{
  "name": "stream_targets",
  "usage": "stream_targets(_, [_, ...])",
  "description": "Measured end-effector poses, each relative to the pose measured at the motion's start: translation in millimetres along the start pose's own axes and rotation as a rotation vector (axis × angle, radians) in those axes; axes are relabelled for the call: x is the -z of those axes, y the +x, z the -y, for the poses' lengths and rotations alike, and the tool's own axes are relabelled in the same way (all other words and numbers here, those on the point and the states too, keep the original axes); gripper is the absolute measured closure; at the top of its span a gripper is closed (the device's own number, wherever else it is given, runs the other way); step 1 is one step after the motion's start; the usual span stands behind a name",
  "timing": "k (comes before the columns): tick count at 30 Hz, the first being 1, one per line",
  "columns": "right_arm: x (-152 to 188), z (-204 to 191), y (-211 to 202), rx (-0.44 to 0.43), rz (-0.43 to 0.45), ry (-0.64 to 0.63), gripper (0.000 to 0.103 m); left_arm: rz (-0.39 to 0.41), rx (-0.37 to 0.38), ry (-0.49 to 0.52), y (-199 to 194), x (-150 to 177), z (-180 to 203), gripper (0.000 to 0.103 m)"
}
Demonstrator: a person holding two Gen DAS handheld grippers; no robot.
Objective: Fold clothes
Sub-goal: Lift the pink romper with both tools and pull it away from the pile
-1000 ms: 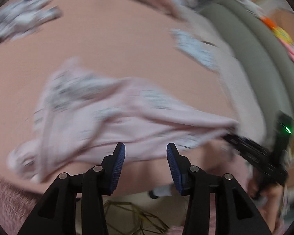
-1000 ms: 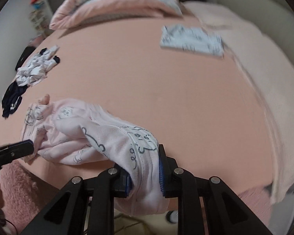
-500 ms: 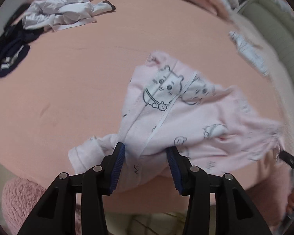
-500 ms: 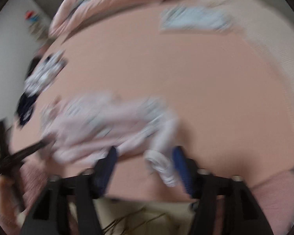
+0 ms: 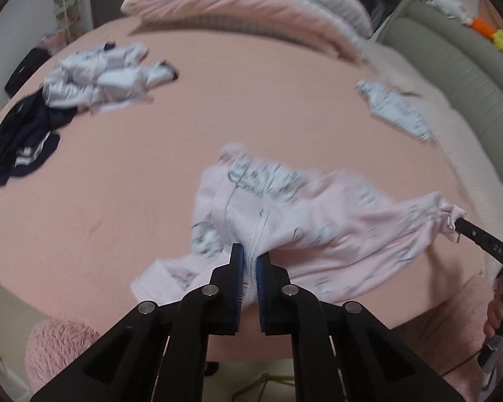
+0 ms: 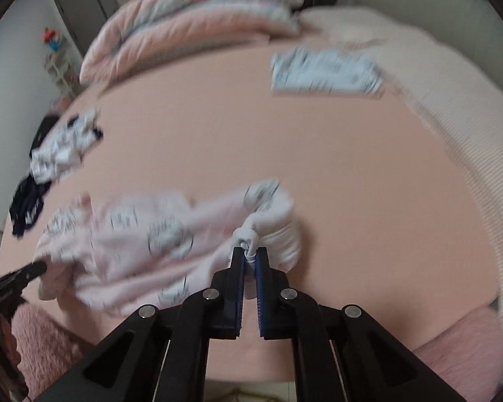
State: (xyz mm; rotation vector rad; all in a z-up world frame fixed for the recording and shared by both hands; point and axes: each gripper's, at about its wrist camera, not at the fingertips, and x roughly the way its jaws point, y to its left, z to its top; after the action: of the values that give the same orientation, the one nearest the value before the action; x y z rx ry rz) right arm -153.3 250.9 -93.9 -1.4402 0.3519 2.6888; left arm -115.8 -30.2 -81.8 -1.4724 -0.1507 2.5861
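A pale pink garment with cartoon prints (image 5: pixel 318 221) lies crumpled near the front edge of the pink bed; it also shows in the right wrist view (image 6: pixel 144 234). My left gripper (image 5: pixel 249 261) is shut on a fold of it by the white zipper. My right gripper (image 6: pixel 250 261) is shut on a bunched end of the same garment, and its tip shows at the garment's right corner in the left wrist view (image 5: pixel 466 227). The cloth hangs stretched between the two grippers.
A white patterned garment (image 5: pixel 100 77) and a dark navy one (image 5: pixel 23 144) lie crumpled at the left. A folded white printed piece (image 6: pixel 325 73) lies at the back right. Pink pillows (image 5: pixel 244 0) and a grey headboard (image 5: pixel 469 67) stand behind.
My left gripper closed on the pink garment's fold. My right gripper, open half a second ago, closed again on the bunched end. The garment shifted on the bed.
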Motion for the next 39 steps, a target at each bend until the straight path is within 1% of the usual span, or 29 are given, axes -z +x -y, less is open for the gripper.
stream_targets(2, [-3,10,-20,0.009,0.047,-0.006,0.099,0.029,0.018,0.027,-13,-6,13,0.097])
stream_targets(3, [6,23,-34,0.001,0.055,-0.012,0.099,0.037,0.031,0.03,-19,-6,17,0.097])
stream_targets(5, [10,31,-43,-0.032,0.033,-0.016,0.098,0.048,0.049,0.037,-25,-7,22,0.097])
stream_targets(7, [17,30,-43,-0.045,0.018,-0.018,0.098,0.053,0.062,0.044,-28,-7,23,0.097])
stream_targets(8, [20,26,-36,-0.055,-0.009,-0.032,0.097,0.055,0.067,0.048,-29,-8,24,0.097])
stream_targets(9, [32,26,-41,-0.059,-0.032,-0.043,0.096,0.061,0.044,0.052,-27,-9,23,0.097])
stream_targets(10, [42,26,-37,-0.06,-0.065,-0.046,0.085,0.061,0.018,0.042,-25,-10,20,0.097])
stream_targets(11, [51,25,-33,-0.061,-0.097,-0.049,0.066,0.043,0.011,0.023,-19,-10,15,0.097])
stream_targets(13, [65,25,-19,-0.06,-0.156,-0.036,0.051,-0.034,0.033,-0.059,-4,-10,-3,0.096])
stream_targets(14, [70,26,-12,-0.049,-0.171,-0.021,0.051,-0.047,0.032,-0.082,-1,-6,-9,0.095])
stream_targets(15, [75,26,-9,-0.034,-0.176,-0.008,0.051,-0.059,0.03,-0.104,1,-3,-14,0.093])
stream_targets(16, [78,27,-1,-0.011,-0.186,0.008,0.047,-0.059,-0.005,-0.101,3,2,-18,0.085])
stream_targets(17, [80,28,4,0.004,-0.194,0.019,0.041,-0.063,-0.033,-0.096,5,6,-19,0.077])
stream_targets(18, [81,28,12,0.013,-0.207,0.026,0.038,-0.066,-0.059,-0.092,7,10,-21,0.057])
stream_targets(19, [83,29,20,0.021,-0.22,0.033,0.036,-0.068,-0.059,-0.095,10,13,-23,0.047])
stream_targets(21, [83,27,33,0.035,-0.236,0.038,0.032,-0.082,-0.051,-0.104,19,17,-25,0.047])
stream_targets(22, [81,21,35,0.036,-0.225,0.022,0.03,-0.091,-0.063,-0.101,25,18,-25,0.047])
stream_targets(23, [78,15,37,0.035,-0.213,0.006,0.03,-0.095,-0.082,-0.1,30,19,-23,0.047])
stream_targets(25, [74,1,41,-0.025,-0.21,-0.034,0.032,-0.106,-0.115,-0.073,40,24,-18,0.047])
stream_targets(26, [72,-6,43,-0.056,-0.209,-0.055,0.042,-0.119,-0.101,-0.069,44,26,-16,0.047])
stream_targets(27, [72,-11,45,-0.051,-0.21,-0.073,0.048,-0.131,-0.086,-0.066,48,29,-14,0.055])
stream_targets(28, [72,-15,46,-0.046,-0.212,-0.091,0.062,-0.14,-0.068,-0.062,48,30,-10,0.08])
stream_targets(29, [72,-19,45,-0.039,-0.201,-0.113,0.081,-0.149,-0.051,-0.057,49,32,-6,0.086])
stream_targets(31, [72,-19,39,-0.065,-0.183,-0.113,0.092,-0.122,-0.09,-0.011,41,33,6,0.091])
stream_targets(32, [71,-17,34,-0.079,-0.165,-0.104,0.094,-0.11,-0.092,0.009,36,33,10,0.091])
stream_targets(34, [67,-17,25,-0.055,-0.143,-0.113,0.095,-0.09,-0.054,0.023,23,29,16,0.093])
stream_targets(35, [62,-18,14,-0.028,-0.108,-0.125,0.097,-0.08,-0.03,0.026,16,27,19,0.093])
stream_targets(37, [49,-18,-8,0.025,-0.029,-0.152,0.097,-0.043,0.017,0.033,-4,21,25,0.093])
stream_targets(39, [44,-16,-29,0.047,0.042,-0.16,0.098,0.001,0.056,0.039,-25,16,30,0.093])
